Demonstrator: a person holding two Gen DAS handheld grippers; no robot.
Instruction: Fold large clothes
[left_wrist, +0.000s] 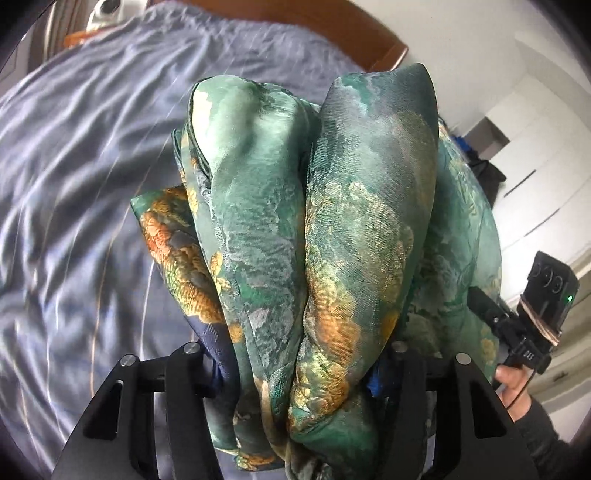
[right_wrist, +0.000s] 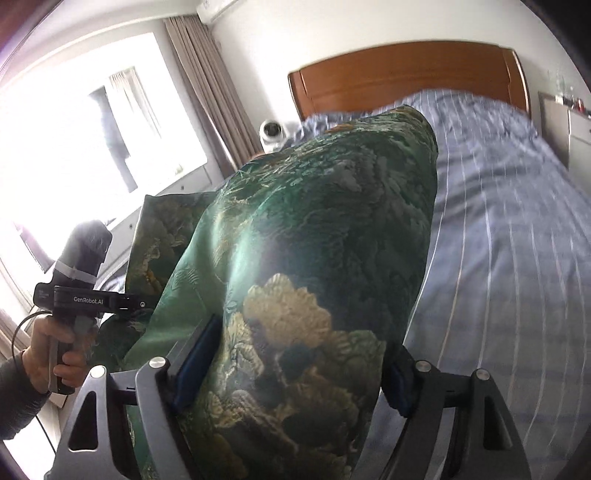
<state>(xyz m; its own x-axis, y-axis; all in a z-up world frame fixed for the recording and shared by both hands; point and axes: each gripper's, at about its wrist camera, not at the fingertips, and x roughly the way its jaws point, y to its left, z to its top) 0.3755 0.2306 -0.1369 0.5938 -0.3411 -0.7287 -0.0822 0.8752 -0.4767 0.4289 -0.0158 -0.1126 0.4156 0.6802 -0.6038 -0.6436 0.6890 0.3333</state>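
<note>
A large green silky garment (left_wrist: 258, 184) with gold and orange print is bunched in thick folds over my left gripper (left_wrist: 303, 354). Its jaws press on the bundle from both sides, and the fingertips are hidden under the cloth. In the right wrist view the same garment (right_wrist: 332, 206) drapes over my right gripper (right_wrist: 295, 369). The blue pads (right_wrist: 195, 365) bear against a wide fold. Both ends are held up off the bed. The right gripper's body (left_wrist: 532, 325) appears at the right edge, in a hand. The left gripper's body (right_wrist: 81, 295) appears at the left, in a hand.
Below lies a bed with a blue-grey striped cover (right_wrist: 517, 258), wrinkled in the left wrist view (left_wrist: 74, 184). A wooden headboard (right_wrist: 406, 74) stands at the far end. A small white camera (right_wrist: 273, 133) sits beside it. A bright window with curtains (right_wrist: 207, 92) is on the left.
</note>
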